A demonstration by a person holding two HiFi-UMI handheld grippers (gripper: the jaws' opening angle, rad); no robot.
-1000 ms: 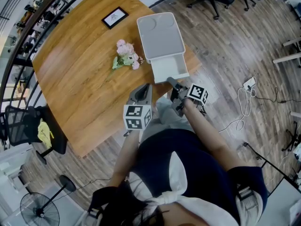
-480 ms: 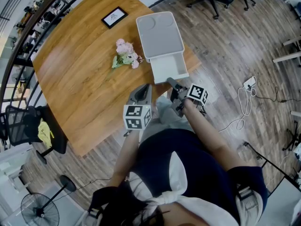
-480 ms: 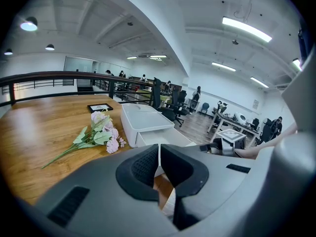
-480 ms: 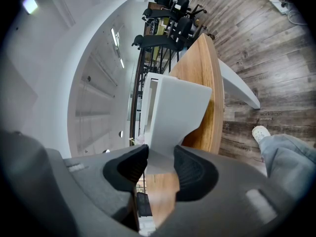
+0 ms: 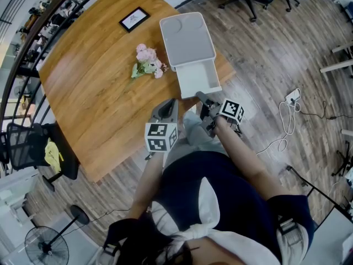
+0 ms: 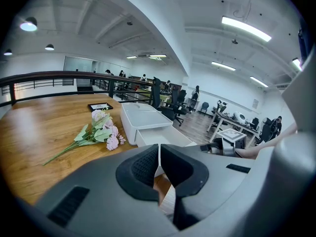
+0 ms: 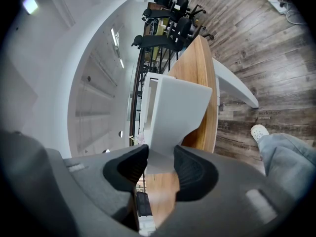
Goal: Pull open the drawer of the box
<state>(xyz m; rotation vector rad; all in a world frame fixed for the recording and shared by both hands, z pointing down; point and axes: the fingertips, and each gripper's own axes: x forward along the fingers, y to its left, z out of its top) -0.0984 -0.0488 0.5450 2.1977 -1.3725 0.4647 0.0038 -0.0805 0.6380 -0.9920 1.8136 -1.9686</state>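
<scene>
Wooden table (image 5: 94, 93) carries the grey box (image 5: 186, 40) towards its far right, with the drawer (image 5: 199, 80) standing well out of the box's near end, close to the table's near edge. Right gripper (image 5: 199, 97) is clenched on the drawer's grey front lip (image 7: 175, 112), pads pressed to both faces; left gripper (image 5: 169, 102) hangs just left of it over the table's near edge, jaws closed together on nothing. Pink flowers (image 5: 148, 64) lie just left of the box, and a small framed picture (image 5: 134, 19) sits farther off.
</scene>
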